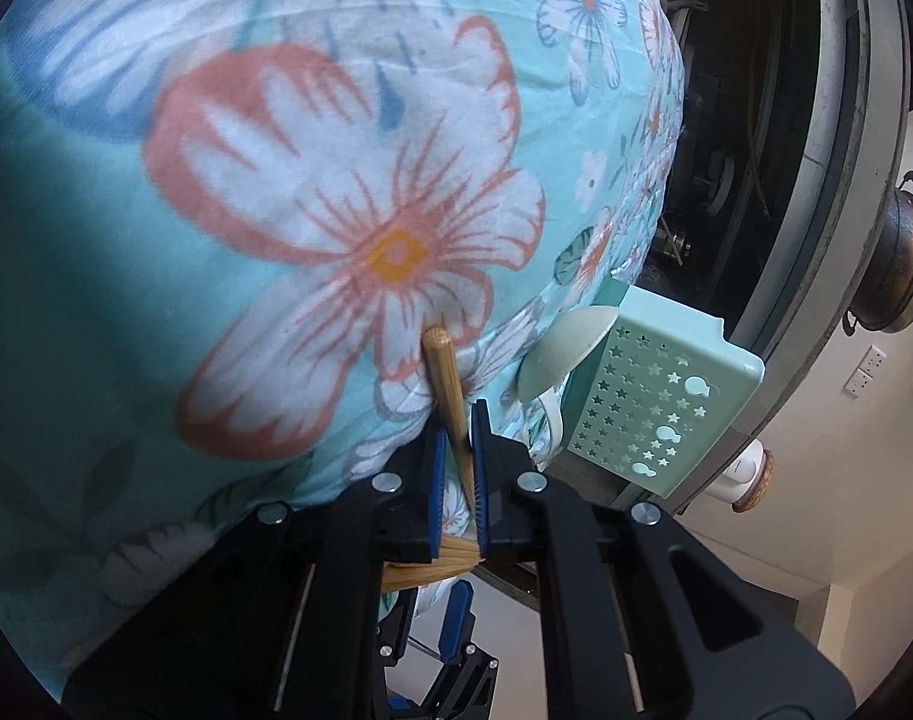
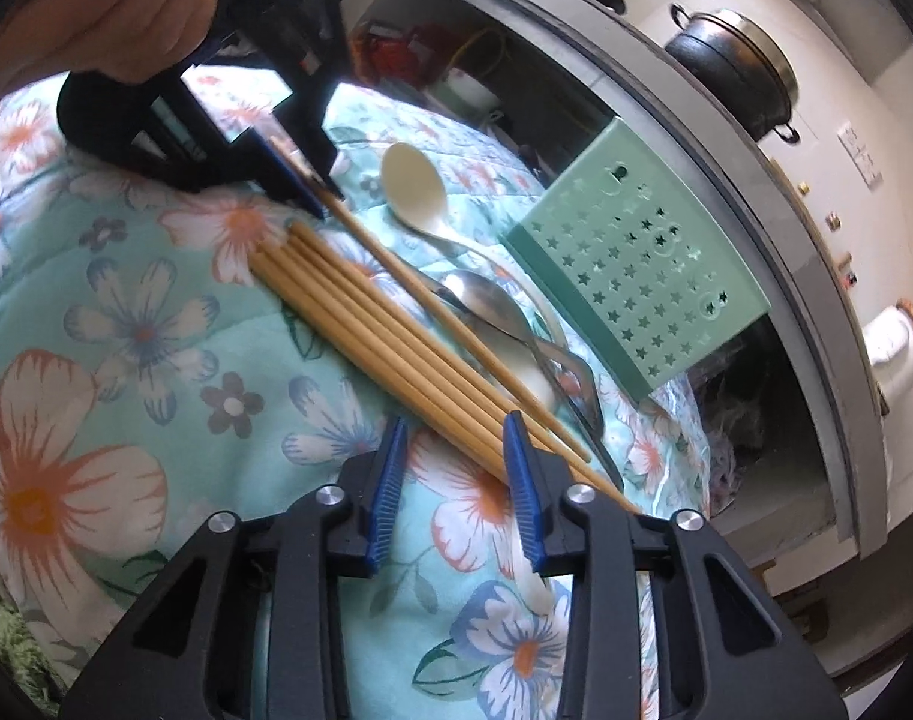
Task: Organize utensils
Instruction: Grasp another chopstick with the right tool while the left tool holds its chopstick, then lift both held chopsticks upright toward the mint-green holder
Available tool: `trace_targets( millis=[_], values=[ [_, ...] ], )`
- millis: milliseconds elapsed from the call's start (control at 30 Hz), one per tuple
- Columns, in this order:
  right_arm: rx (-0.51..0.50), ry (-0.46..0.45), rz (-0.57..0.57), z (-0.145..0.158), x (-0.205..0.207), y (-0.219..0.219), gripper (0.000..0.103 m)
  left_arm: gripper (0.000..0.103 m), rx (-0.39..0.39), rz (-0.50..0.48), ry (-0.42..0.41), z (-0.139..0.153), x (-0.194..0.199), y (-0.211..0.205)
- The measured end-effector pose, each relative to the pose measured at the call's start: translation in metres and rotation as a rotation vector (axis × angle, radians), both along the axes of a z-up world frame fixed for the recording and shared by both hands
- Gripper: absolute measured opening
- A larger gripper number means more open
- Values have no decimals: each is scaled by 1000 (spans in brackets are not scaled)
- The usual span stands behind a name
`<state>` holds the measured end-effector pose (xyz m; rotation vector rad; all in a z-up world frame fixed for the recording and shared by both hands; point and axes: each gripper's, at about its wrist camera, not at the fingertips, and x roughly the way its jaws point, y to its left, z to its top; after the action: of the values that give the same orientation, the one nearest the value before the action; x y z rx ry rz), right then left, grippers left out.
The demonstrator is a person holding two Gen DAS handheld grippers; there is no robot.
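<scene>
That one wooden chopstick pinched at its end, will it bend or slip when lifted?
The chopstick looks stiff, so bending is unlikely. Held near one end by the left gripper, it may pivot and droop. Its smooth round shaft could roll on the quilt if dropped.

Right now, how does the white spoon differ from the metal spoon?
The white spoon is matte cream; the metal spoon is shiny silver. The white spoon lies farther from the right gripper, near the left gripper; the metal spoon lies closer, right beside the wooden chopsticks. The white spoon's bowl is fully exposed; a single chopstick crosses the metal spoon's bowl edge. Both rest on the floral cloth.
</scene>
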<state>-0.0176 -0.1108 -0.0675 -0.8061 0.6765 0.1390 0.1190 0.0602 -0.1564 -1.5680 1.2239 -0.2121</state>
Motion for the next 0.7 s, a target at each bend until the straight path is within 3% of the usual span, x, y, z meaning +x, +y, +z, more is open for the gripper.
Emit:
trace_targets(
  millis=[467,567,700],
  values=[
    [-87,-81,29,3,-11,5,15,7,-2,6,-19,-3,-4,6],
    [-71,-114,16,13,-16,0,13,7,6,6,-33,-2,-5,6],
    [15,-161,-37,40,-20,-15,11,6,13,-22,-117,3,-1,6]
  ],
)
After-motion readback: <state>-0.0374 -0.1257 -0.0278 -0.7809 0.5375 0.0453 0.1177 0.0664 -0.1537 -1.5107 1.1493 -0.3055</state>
